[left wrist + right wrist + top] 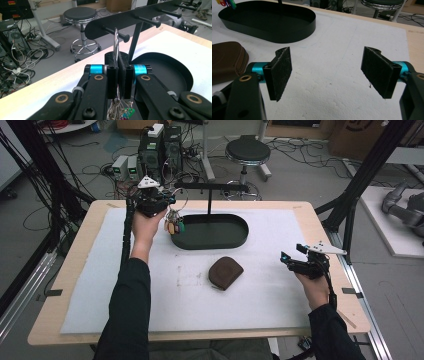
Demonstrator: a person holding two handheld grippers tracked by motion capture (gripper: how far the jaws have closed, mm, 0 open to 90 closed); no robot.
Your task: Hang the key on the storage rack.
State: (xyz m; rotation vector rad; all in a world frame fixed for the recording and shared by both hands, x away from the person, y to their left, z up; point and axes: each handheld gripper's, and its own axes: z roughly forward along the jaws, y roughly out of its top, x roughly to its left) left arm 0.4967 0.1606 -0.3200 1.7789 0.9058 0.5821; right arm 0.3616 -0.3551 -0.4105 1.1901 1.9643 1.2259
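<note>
Left tool clamps metal key bunch; right tool wide over foam.

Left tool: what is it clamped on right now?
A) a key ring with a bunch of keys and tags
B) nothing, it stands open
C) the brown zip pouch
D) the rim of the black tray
A: the left tool is shut on the key ring, its bunch of keys and tags hanging below, close by a peg of the black rack.
</note>
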